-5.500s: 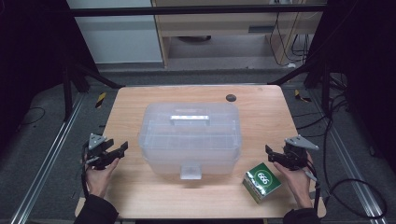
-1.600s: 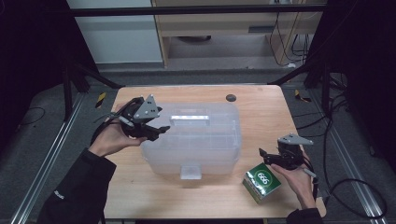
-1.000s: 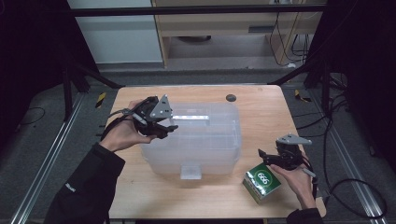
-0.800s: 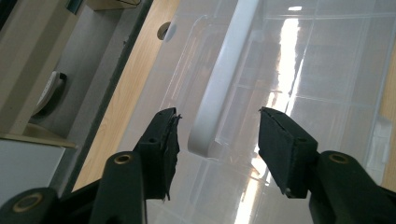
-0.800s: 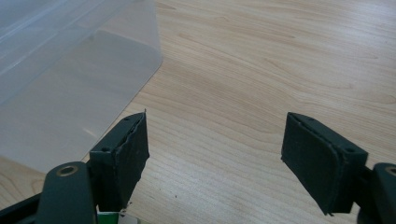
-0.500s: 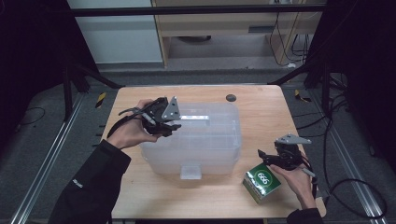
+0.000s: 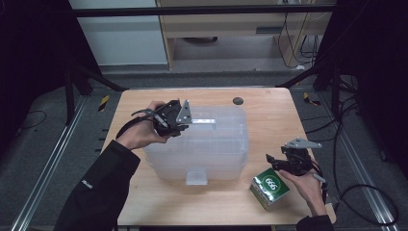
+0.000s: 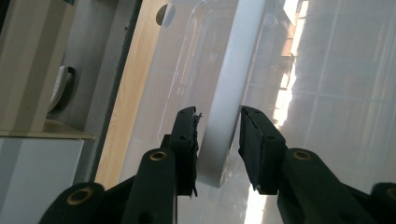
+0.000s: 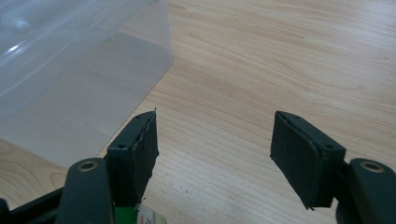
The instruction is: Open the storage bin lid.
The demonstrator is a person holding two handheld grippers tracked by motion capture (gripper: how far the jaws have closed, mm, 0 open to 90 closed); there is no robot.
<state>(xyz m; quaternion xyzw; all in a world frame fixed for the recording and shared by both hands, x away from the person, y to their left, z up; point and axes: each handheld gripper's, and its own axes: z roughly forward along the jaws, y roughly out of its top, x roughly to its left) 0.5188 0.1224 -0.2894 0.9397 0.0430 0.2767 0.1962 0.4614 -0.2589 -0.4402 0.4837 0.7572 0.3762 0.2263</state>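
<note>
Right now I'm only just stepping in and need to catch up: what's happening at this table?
A person is working on a clear plastic bin. The left gripper has been closing its jaws around the bin's white lid handle; a gap shows on one side. The right gripper waits open beside a green box.

sleeves: black — small white print on the left sleeve (image 7: 98, 185)
left gripper (image 8: 218, 140): black jaws, brass-ringed screw holes, grey plate, black cable
right gripper (image 9: 214, 154): black — ribbed pads

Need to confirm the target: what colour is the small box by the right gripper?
Green with white markings, clearest in the high view: small box beside right gripper.
</note>
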